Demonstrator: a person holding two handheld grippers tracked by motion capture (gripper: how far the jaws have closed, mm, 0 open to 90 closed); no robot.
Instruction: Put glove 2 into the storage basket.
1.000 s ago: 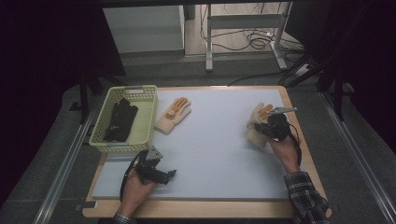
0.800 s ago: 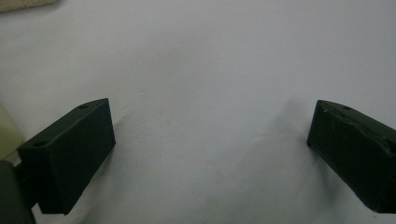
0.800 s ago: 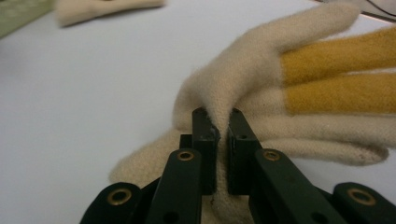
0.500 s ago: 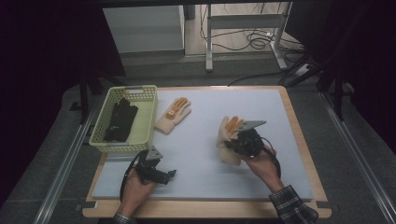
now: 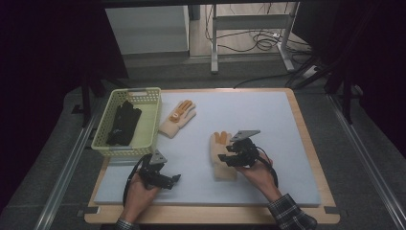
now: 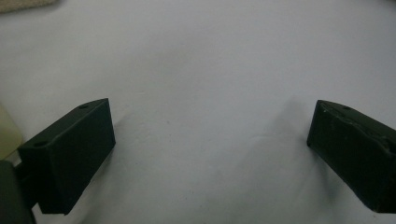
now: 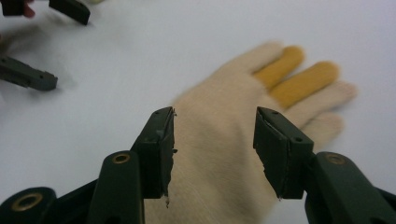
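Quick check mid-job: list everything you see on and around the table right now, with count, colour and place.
cream glove: one, cream with orange fingers, flat on the mat, between the right gripper's jaws, which have just been opening.
second cream glove: one, same colours, beside the basket.
basket: one, pale yellow-green, far left of the mat.
black gloves: dark bundle, count unclear, inside the basket.
mat: one, pale grey, on the wooden table.
left gripper: black, open, near left.
right gripper: black, open over the glove.
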